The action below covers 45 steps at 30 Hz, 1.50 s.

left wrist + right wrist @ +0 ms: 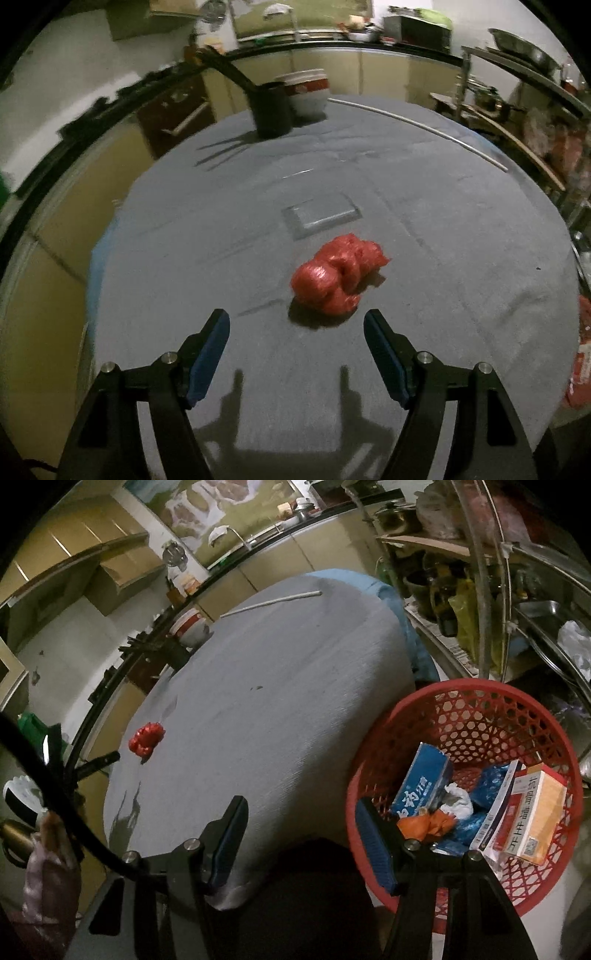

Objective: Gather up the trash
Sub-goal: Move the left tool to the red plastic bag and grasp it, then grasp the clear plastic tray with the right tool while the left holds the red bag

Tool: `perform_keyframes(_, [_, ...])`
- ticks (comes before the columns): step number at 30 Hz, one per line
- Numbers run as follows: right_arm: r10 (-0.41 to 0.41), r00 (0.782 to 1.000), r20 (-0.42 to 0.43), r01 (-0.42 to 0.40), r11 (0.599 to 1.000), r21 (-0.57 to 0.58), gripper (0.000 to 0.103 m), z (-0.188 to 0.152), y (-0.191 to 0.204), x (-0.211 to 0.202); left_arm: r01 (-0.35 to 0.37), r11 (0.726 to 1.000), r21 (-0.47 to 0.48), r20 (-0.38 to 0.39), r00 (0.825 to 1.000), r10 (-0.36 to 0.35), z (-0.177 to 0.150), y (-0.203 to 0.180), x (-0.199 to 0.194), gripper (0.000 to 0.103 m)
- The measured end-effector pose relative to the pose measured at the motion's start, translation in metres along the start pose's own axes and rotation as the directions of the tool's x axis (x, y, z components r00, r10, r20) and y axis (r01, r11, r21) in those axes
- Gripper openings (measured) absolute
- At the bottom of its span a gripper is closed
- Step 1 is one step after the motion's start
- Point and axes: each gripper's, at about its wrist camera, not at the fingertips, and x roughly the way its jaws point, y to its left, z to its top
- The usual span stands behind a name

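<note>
A crumpled red plastic bag lies on the grey-covered table. My left gripper hovers just short of it, open, with nothing between its blue pads. The bag sits a little beyond and between the fingertips. In the right wrist view the same red bag shows small at the table's left side. My right gripper hangs open and empty at the table's near edge, beside a red mesh basket on the floor. The basket holds several boxes, wrappers and crumpled paper.
A black cup with sticks and a white and red bowl stand at the table's far end. A white rod lies along the far right edge. A clear flat sheet lies mid-table. Shelves with pots stand beyond the basket.
</note>
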Motion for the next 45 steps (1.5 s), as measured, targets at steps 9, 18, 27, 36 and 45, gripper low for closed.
perform_keyframes(9, [-0.02,1.0,-0.007,0.019,0.999,-0.037,0.064,0.0,0.019,-0.003,0.145,0.987,0.07,-0.033,0.989,-0.143,0.029,-0.015,0.038,0.076])
perform_keyframes(18, [-0.034,0.999,-0.025,0.032,0.996,-0.078,0.064,0.006,0.034,0.006,0.234,0.972,-0.011,-0.029,0.972,-0.234,0.029,-0.005,0.064,0.047])
perform_keyframes(27, [0.036,0.999,-0.021,-0.04,0.971,-0.235,0.064,0.045,0.109,0.036,0.226,0.969,-0.105,0.042,0.974,-0.222,0.003,0.016,0.04,0.044])
perform_keyframes(36, [0.186,0.973,-0.138,-0.222,0.919,-0.326,0.068,0.092,0.217,0.122,0.124,0.963,-0.239,0.074,0.991,-0.109,-0.048,0.056,-0.008,0.045])
perform_keyframes(45, [0.189,0.966,-0.175,-0.233,0.931,-0.28,0.068,0.129,0.289,0.226,0.115,0.936,-0.333,0.055,0.993,-0.102,-0.083,0.073,-0.021,0.045])
